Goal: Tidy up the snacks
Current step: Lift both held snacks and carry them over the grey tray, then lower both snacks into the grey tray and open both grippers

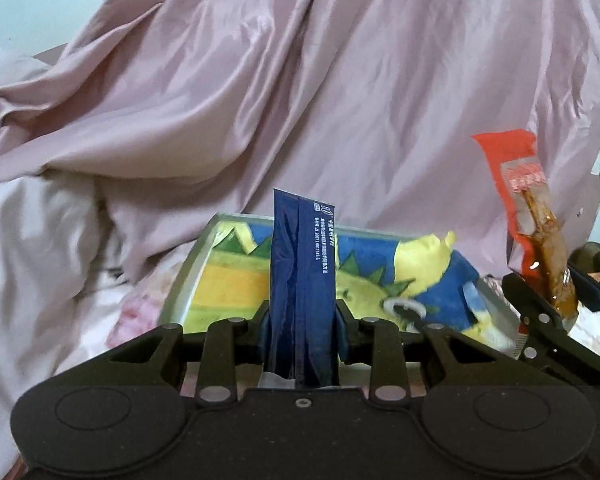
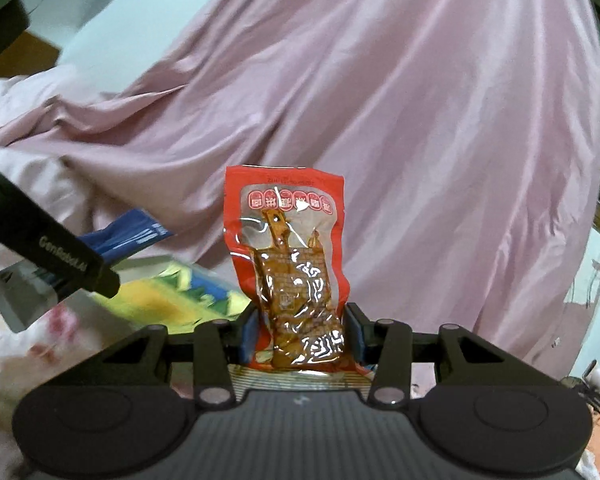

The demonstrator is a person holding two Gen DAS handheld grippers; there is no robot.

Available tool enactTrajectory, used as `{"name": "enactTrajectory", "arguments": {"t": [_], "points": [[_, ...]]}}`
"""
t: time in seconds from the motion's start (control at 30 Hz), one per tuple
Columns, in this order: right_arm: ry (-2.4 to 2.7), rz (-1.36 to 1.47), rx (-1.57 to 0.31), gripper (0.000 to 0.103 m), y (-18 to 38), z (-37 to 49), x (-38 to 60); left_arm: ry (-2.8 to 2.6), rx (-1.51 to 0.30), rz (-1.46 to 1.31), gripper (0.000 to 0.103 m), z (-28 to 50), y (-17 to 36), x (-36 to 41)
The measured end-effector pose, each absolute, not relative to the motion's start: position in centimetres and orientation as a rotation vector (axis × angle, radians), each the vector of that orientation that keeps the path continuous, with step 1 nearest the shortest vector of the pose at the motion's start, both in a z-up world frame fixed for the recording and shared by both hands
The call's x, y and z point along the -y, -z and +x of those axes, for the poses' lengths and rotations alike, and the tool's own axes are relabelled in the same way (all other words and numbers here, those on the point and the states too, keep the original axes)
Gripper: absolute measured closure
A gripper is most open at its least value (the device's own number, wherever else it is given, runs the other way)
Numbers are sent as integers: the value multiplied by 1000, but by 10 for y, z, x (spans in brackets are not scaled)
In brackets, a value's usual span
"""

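Left wrist view: the left gripper (image 1: 303, 322) has its jaws clamped narrow on a dark blue sachet (image 1: 303, 280), which stands upright out of the grip with its printed strip facing the camera. It is pinched low on its body, so most of its length is free beyond the jaws; that likely keeps the slim pack steady while leaving the far end free to go into a container first. Just beyond it lies a shallow tray (image 1: 220, 236) with a bright yellow, blue and green picture on its floor, resting on the bed among pink bedding (image 1: 300, 80). The tray looks like the place where the snacks are being gathered, which would explain why both packs are carried above it rather than lying on the bed. At the right of this view the right gripper (image 1: 556, 292) holds a red snack pack (image 1: 512, 176) tilted, near the tray's right end.

In the right wrist view the same pack (image 2: 292, 264) stands upright in the right gripper (image 2: 300, 332), jaws closed on its lower half, its clear window showing brown food. The blue sachet (image 2: 132, 232) and tray (image 2: 172, 288) sit to the left, blurred.
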State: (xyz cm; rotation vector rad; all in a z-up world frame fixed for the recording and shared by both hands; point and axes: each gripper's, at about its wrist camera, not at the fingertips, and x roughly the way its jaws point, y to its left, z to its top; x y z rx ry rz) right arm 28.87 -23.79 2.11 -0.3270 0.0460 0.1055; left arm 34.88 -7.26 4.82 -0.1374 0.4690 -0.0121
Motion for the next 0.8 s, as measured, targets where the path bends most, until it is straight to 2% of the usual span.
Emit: {"name": "enactTrajectory", "arguments": {"t": [0.23, 0.43, 0.8], "points": [[-51, -256, -19, 55, -10, 336, 262, 15, -475, -160, 70, 403, -42, 98], [-70, -223, -11, 54, 2, 362, 276, -9, -553, -222, 70, 451, -27, 106], [-144, -155, -160, 54, 18, 397, 287, -60, -644, -238, 70, 477, 6, 105]]}}
